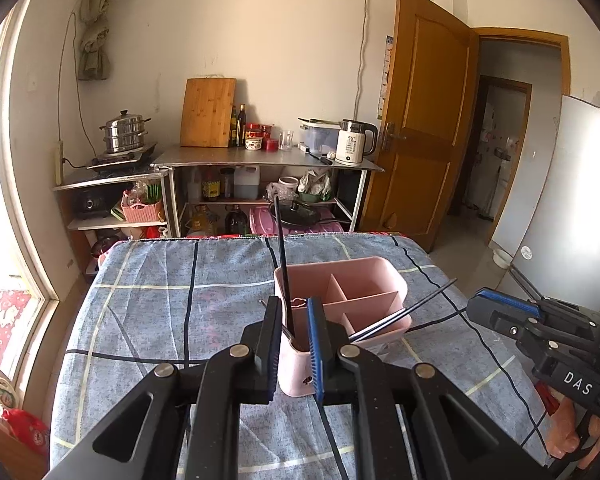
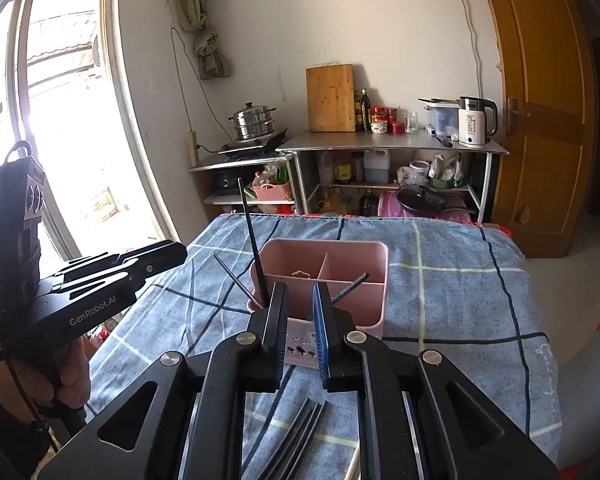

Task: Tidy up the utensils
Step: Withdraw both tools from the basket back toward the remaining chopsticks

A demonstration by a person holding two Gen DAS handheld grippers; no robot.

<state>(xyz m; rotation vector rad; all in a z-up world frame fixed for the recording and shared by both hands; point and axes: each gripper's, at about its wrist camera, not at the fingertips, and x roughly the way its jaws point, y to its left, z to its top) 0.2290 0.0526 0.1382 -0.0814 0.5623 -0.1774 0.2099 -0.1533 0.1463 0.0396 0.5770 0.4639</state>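
**Chopsticks in the pink holder, both grippers just off it**

The left gripper (image 1: 294,308) has its jaws slightly apart, pinching nothing; a chopstick (image 1: 282,256) stands between them in the pink holder (image 1: 364,280) on the checked cloth (image 1: 160,300). The right gripper (image 2: 300,296) is likewise narrowly spread and empty. Loose chopsticks (image 2: 300,432) lie beneath it, their ends cut off by the gripper frame.
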